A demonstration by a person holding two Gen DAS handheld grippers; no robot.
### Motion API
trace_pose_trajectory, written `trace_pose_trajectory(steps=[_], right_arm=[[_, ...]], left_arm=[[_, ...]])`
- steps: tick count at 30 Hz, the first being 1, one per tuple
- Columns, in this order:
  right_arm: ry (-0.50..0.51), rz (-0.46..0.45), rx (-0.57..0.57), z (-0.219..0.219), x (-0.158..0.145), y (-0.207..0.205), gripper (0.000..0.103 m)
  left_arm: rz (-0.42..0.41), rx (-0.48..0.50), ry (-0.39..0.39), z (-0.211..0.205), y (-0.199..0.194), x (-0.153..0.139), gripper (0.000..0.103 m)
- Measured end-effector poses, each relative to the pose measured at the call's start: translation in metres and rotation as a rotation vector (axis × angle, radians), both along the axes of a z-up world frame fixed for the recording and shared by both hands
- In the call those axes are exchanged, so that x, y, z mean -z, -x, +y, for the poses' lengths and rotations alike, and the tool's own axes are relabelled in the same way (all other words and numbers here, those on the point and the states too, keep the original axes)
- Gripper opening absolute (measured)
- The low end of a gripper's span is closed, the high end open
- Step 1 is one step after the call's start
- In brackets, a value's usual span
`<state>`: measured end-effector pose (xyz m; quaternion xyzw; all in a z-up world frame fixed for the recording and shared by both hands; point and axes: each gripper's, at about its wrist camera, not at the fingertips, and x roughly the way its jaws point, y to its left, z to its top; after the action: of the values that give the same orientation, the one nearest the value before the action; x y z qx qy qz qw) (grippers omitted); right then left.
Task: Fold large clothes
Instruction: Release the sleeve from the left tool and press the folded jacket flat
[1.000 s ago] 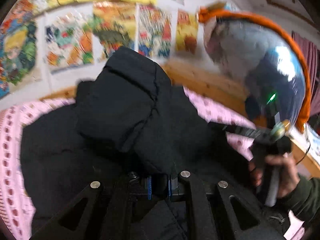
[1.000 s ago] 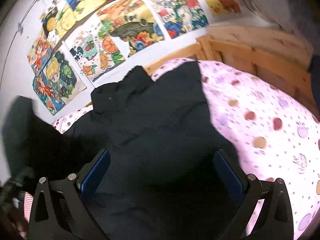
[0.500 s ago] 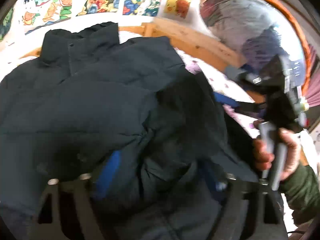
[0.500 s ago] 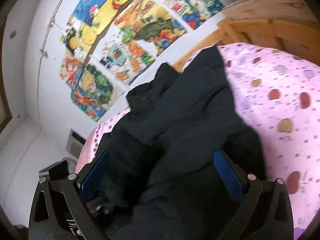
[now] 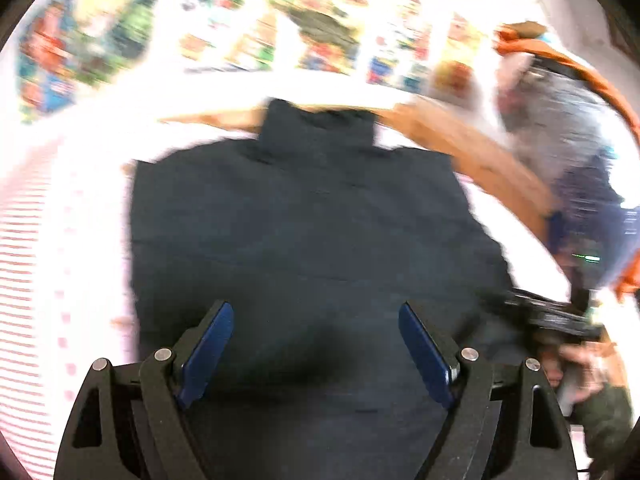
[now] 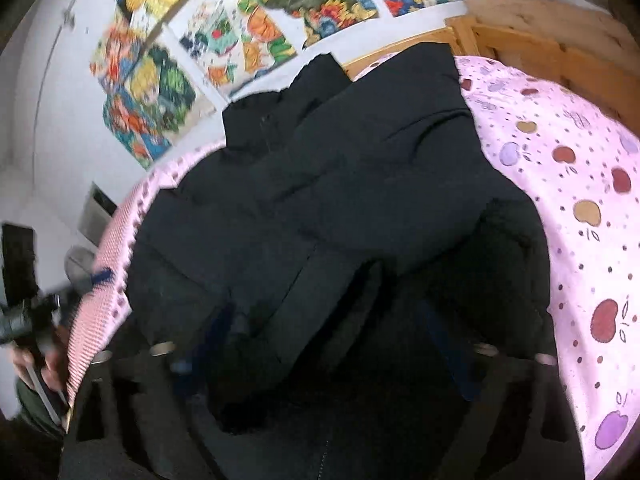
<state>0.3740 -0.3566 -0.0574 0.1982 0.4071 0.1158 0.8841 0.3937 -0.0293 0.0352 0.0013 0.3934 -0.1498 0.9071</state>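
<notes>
dark padded jacket [image 5: 304, 220] lying flat on the bed [image 6: 560, 184] with the pink spotted cover, collar at the far end, just ahead of both pairs of fingers and partly under them. one side already turned over the middle, seen from the right wrist view as a thick fold running away from the fingers.

left gripper [image 5: 312, 344]: blue fingers [image 5: 208, 344] standing wide, nothing pressed between them, only jacket cloth below and beyond. right gripper [image 6: 332, 344]: fingers [image 6: 444, 336] blurred and dark, closing now over the near hem; cloth lies between them, but cannot tell if the pads already press on it.

judged as the step of taking the near hem to fold it toward the collar. to do it well: close the right fingers on the full thickness of the padded edge, not only on the top layer, because such puffy cloth slips easily. bring the left fingers down to the same edge, on the other side of the fold, level with the right ones. then lift both together and carry forward evenly, so the hem lands square near the collar and does not drag the folded side open.
</notes>
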Motion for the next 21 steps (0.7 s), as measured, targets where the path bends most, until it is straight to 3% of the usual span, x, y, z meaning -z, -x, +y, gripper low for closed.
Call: trace_pose_trajectory(steps=[1, 3, 5, 6, 7, 11, 15, 18, 21], right_arm=[[0.015, 0.006, -0.015, 0.006, -0.001, 0.0, 0.052], [0.04, 0.012, -0.031, 0.013, -0.005, 0.001, 0.044], [0.07, -0.015, -0.052, 0.018, -0.011, 0.006, 0.029], [0.091, -0.027, -0.057, 0.02, -0.014, 0.009, 0.01], [0.107, -0.036, -0.058, 0.02, -0.017, 0.012, 0.004], [0.143, -0.148, -0.086, 0.016, -0.045, 0.031, 0.003], [0.249, -0.306, -0.006, 0.003, -0.089, 0.044, 0.003], [0.292, -0.33, 0.099, -0.021, -0.108, 0.038, 0.003], [0.284, -0.297, 0.159, -0.042, -0.108, 0.024, 0.003]], left_arm=[[-0.013, -0.03, -0.021, 0.011, 0.0, 0.001, 0.084], [-0.001, -0.08, -0.041, 0.035, -0.001, 0.007, 0.084], [0.041, -0.107, -0.035, 0.058, 0.0, 0.016, 0.084], [0.05, -0.117, -0.028, 0.065, -0.001, 0.02, 0.084], [0.057, -0.125, -0.022, 0.071, 0.0, 0.022, 0.084], [0.057, -0.139, -0.007, 0.082, -0.004, 0.025, 0.084], [0.021, -0.112, -0.018, 0.076, -0.009, 0.019, 0.084], [-0.003, -0.081, -0.04, 0.059, -0.02, 0.017, 0.084], [-0.013, -0.047, -0.062, 0.039, -0.036, 0.018, 0.084]])
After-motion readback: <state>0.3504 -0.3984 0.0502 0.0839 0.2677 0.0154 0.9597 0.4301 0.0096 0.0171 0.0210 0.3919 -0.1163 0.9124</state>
